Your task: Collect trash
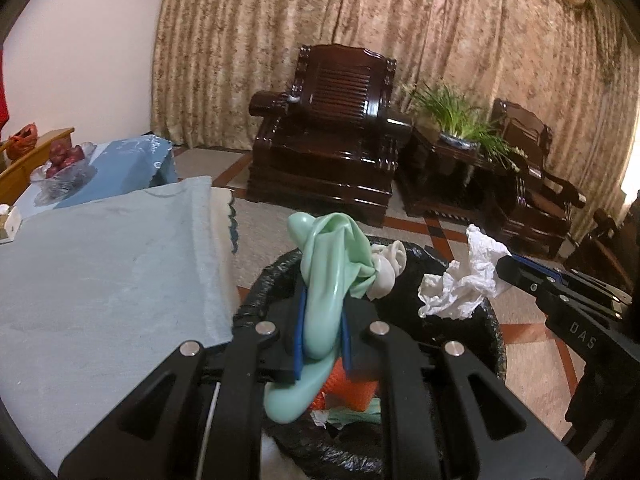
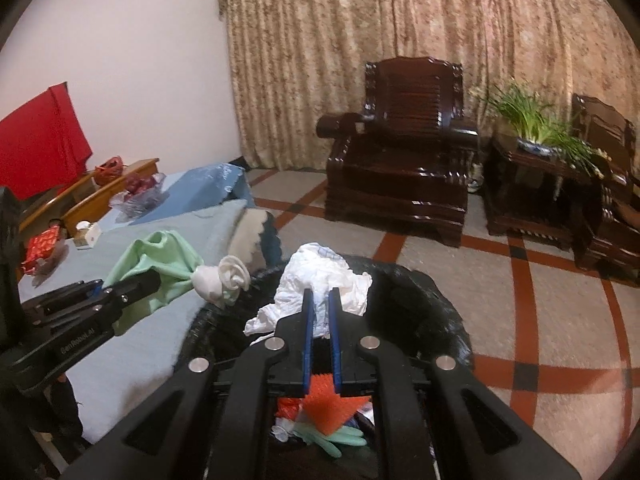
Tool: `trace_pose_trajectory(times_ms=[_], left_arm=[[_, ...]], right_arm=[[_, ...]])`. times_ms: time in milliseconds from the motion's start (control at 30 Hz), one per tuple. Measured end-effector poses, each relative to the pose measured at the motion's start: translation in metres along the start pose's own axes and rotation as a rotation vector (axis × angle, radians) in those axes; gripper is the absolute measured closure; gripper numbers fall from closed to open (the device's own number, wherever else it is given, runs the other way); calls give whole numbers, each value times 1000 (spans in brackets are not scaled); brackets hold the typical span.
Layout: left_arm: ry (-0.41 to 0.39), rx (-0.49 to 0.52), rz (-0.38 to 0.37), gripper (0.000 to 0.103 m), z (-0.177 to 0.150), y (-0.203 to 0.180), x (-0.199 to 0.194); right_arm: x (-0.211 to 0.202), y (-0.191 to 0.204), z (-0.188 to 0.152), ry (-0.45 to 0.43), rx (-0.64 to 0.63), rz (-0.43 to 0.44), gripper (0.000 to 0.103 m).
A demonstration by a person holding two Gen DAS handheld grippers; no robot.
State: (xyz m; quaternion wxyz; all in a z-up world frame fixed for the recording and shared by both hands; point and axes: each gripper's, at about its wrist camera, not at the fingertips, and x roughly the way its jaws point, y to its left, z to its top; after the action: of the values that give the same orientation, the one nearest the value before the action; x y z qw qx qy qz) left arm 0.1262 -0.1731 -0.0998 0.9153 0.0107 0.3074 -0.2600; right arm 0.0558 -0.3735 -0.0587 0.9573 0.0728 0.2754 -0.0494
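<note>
The mint-green glove (image 1: 326,280) is limp rubber, bunched up and pinched between the left gripper's (image 1: 322,320) blue pads, with a whitish wad (image 1: 386,270) stuck at its far end. It's hanging right over the bin (image 1: 486,332), which has a black bag liner. The crumpled white paper (image 2: 324,284) is squeezed in the right gripper (image 2: 320,308), also above the bin's opening. Down inside there's orange mesh stuff (image 2: 328,400) and another green glove (image 2: 340,438).
</note>
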Motion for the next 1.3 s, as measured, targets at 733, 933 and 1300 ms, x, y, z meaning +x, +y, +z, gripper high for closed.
trace_pose_trajectory(times_ms=[733,933,1300], left_arm=[[79,-31,-28,45,-9,4,41],[13,-48,-16,13,5,7,21],[-62,-33,42,11,18,24,-32]], right_arm=[[23,-41,-25,85,50,-59,43],[10,-35,-18,49,40,-63,6],[-17,-23,2,1,29,-27,6]])
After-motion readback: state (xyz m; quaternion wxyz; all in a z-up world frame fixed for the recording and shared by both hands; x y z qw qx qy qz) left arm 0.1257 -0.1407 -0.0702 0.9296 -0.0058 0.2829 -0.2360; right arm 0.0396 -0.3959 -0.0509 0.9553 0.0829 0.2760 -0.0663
